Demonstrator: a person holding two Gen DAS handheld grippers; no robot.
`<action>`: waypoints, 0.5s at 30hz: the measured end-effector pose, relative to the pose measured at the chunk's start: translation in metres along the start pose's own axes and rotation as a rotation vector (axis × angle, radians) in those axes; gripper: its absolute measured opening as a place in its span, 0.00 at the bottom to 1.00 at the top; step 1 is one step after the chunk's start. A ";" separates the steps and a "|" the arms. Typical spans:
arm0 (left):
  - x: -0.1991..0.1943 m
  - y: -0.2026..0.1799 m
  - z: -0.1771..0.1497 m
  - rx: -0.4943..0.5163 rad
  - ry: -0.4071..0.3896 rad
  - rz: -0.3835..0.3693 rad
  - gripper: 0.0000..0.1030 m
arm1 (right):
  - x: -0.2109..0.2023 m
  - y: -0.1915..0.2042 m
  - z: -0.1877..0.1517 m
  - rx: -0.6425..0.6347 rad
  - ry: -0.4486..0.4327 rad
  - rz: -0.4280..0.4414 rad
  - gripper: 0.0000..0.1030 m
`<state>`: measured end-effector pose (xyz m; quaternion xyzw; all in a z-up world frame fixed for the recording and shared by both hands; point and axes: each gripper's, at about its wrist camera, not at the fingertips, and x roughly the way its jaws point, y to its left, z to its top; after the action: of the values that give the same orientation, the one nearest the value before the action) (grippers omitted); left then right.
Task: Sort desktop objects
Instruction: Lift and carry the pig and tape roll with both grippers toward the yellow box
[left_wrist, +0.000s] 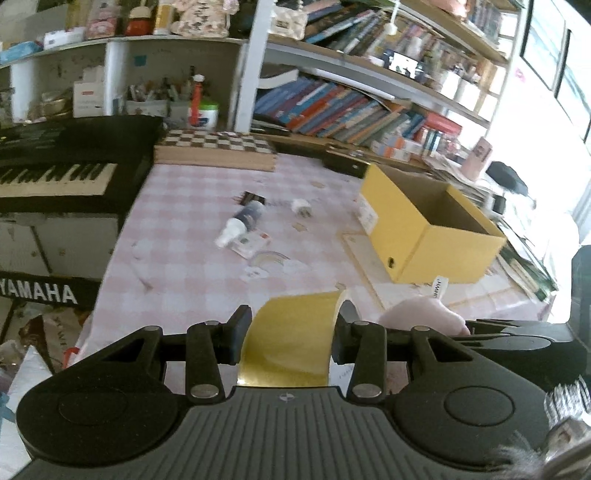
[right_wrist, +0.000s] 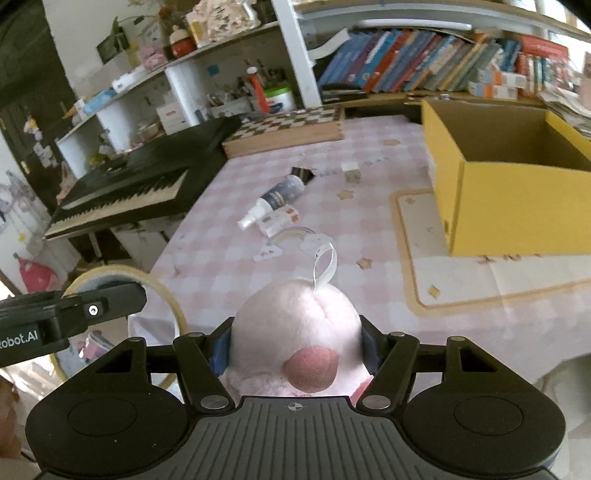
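My left gripper (left_wrist: 291, 328) is shut on a roll of yellow tape (left_wrist: 288, 339), held above the near edge of the pink checked table (left_wrist: 192, 258). My right gripper (right_wrist: 297, 339) is shut on a pink plush toy (right_wrist: 299, 328) with a white loop tag; the toy also shows in the left wrist view (left_wrist: 424, 314). The tape roll and left gripper show at the left of the right wrist view (right_wrist: 122, 280). A spray bottle (left_wrist: 242, 221) lies on the table beside a small card packet (left_wrist: 253, 245) and a small white cube (left_wrist: 301, 206). An open yellow box (left_wrist: 424, 229) stands to the right.
A Yamaha keyboard (left_wrist: 66, 173) lies along the table's left side. A chessboard box (left_wrist: 218, 146) sits at the far edge. Bookshelves (left_wrist: 351, 107) stand behind. Rainbow and cloud stickers (left_wrist: 273, 260) and a small black card (left_wrist: 251, 197) lie mid-table.
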<state>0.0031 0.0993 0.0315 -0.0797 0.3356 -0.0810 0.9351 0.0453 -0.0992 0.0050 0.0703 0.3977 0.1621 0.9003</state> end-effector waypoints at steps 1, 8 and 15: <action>-0.001 -0.002 -0.002 0.003 0.002 -0.008 0.38 | -0.004 -0.001 -0.004 0.006 -0.004 -0.009 0.65; 0.000 -0.020 -0.017 0.043 0.039 -0.093 0.38 | -0.029 -0.016 -0.028 0.074 -0.013 -0.085 0.65; 0.009 -0.044 -0.021 0.095 0.076 -0.182 0.38 | -0.050 -0.034 -0.043 0.139 -0.024 -0.163 0.65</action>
<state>-0.0075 0.0524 0.0186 -0.0627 0.3578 -0.1845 0.9132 -0.0105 -0.1487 0.0021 0.1019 0.4014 0.0595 0.9083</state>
